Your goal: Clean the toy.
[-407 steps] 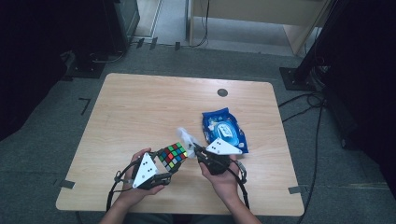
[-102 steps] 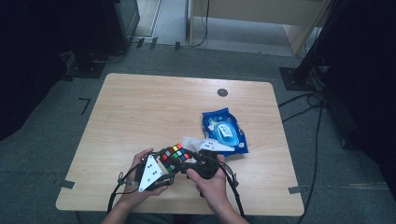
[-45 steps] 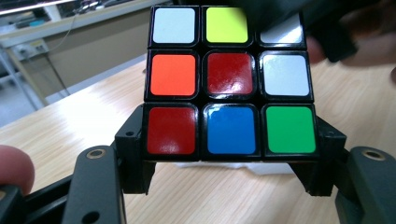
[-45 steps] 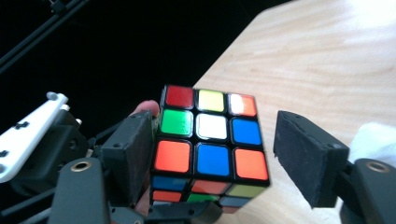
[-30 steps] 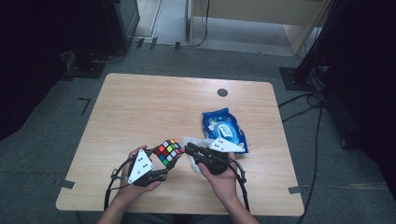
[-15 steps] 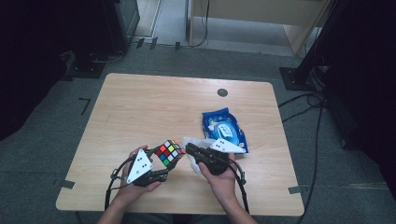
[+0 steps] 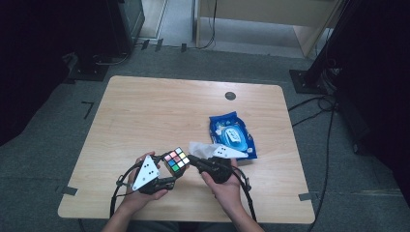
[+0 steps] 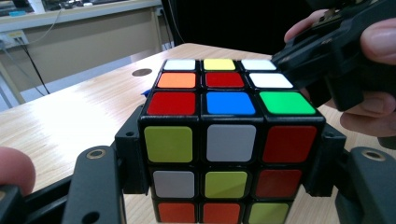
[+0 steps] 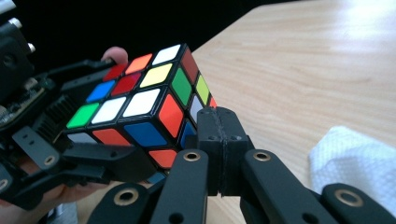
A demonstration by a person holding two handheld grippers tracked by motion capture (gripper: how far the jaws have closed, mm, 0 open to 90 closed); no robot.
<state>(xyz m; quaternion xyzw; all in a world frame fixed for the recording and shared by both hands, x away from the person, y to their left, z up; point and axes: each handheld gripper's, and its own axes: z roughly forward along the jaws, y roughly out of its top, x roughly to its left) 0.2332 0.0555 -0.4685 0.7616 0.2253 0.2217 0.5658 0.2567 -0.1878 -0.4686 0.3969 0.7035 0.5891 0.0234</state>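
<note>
A scrambled Rubik's cube (image 7: 176, 160) is held just above the table's near edge, and my left gripper (image 7: 174, 170) is shut on it. In the left gripper view the two jaws press the cube (image 8: 224, 135) on its left and right sides. My right gripper (image 7: 191, 158) points at the cube's right side from close by. Its jaws have just been closing, and its pads (image 9: 219, 126) now meet with nothing between them. The cube (image 9: 140, 107) sits just left of those tips. The right gripper (image 8: 299, 56) shows beside the cube's top right corner.
A crumpled white wipe (image 7: 200, 147) lies on the wooden table (image 7: 159, 111) just behind the right gripper. A blue pack of wipes (image 7: 232, 135) sits to its right. A dark round grommet (image 7: 230, 95) marks the far side. Cables trail off the near edge.
The right gripper's tips have drawn a little closer to the cube. The left hand and the cube have stayed put.
</note>
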